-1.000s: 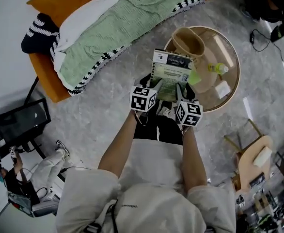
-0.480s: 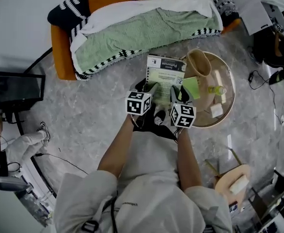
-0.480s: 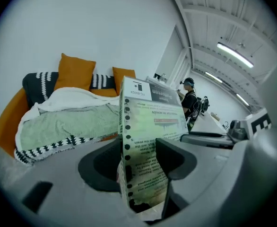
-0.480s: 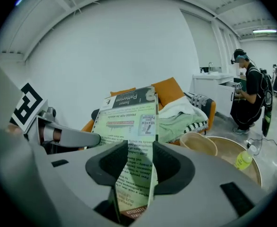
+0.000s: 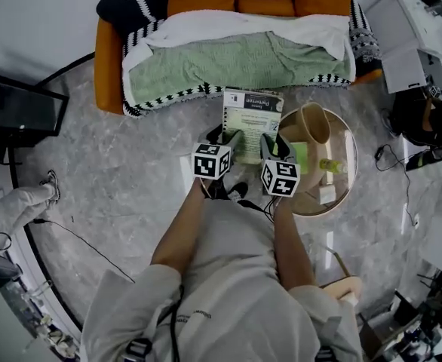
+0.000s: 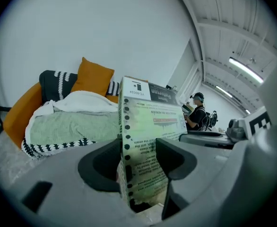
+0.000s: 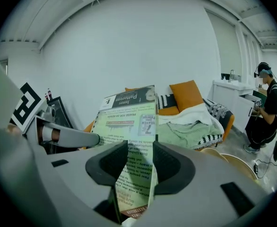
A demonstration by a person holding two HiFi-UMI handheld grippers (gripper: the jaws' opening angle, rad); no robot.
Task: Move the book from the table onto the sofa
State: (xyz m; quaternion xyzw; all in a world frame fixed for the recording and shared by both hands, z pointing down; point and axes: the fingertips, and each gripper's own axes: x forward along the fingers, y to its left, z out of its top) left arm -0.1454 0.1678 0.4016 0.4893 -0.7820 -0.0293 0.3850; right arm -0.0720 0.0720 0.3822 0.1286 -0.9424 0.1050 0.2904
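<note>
The book [image 5: 253, 123], pale green with a dark band across its far end, is off the table and in the air just in front of the sofa [image 5: 108, 66], its far edge reaching about as far as the black-and-white hem of the green blanket [image 5: 236, 62] spread over the sofa's seat; it does not lie on the sofa. Both grippers hold it by the edge that is farther from the sofa. The left gripper [image 5: 232, 136] has its jaws clenched on the corner by the dotted spine edge, and in the left gripper view the pads press the book from both sides, with the sofa's orange cushion [image 6: 93, 77] and the blanket showing behind it. The right gripper [image 5: 270, 143] has its jaws closed on the other near corner, and the right gripper view shows the cover standing up between the two pads with the sofa behind and to the right of it. A white sheet [image 5: 236, 27] lies along the sofa's back above the blanket. The round table [image 5: 351, 173] stands in front of the sofa toward its right end, carrying a tan jug [image 5: 311, 123] and a small yellow-green bottle [image 5: 330, 166]. A dark monitor [image 5: 17, 111] stands off the sofa's left end.
</note>
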